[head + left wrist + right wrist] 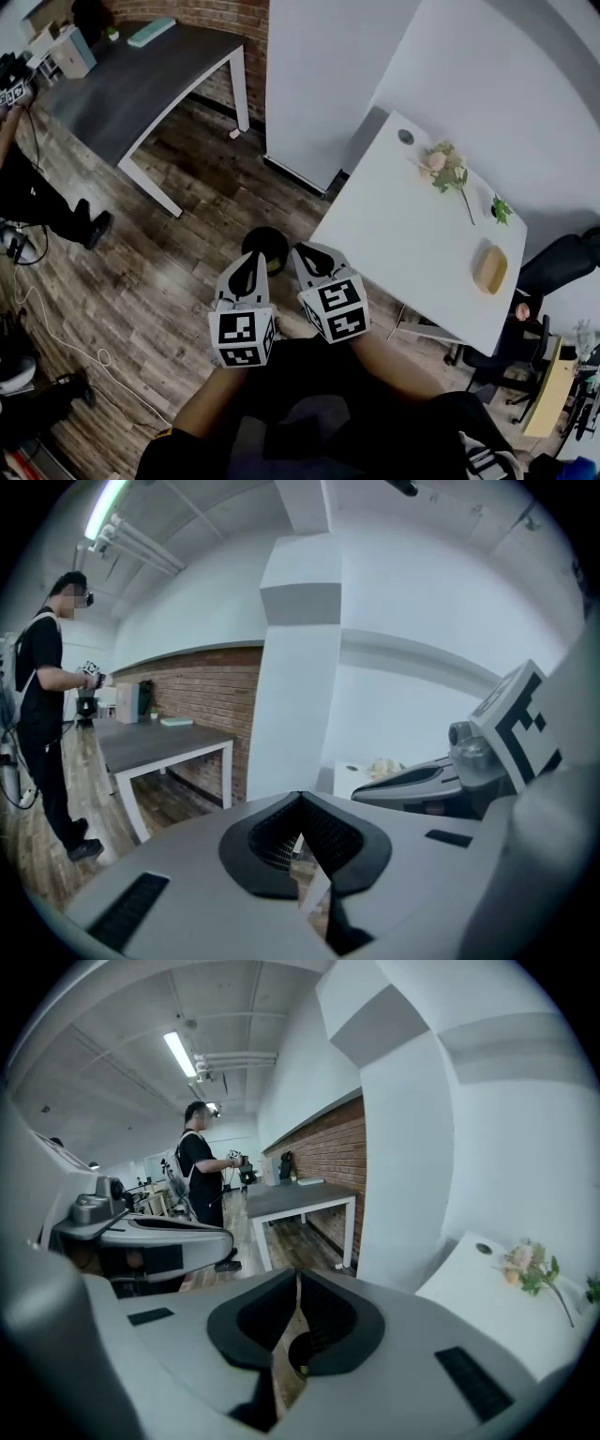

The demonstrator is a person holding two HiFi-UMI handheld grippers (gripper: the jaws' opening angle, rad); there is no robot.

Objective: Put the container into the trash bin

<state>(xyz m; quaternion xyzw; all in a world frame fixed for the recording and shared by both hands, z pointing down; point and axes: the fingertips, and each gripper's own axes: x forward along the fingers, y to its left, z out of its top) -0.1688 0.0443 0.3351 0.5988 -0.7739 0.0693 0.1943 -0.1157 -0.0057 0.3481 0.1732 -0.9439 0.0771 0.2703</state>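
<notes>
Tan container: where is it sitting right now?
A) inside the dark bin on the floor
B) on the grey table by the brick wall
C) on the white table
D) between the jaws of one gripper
C: the head view shows the tan container lying on the white table, near its edge and apart from the flowers.

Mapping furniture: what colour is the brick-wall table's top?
Dark grey tabletop; head view shows it best.
</notes>
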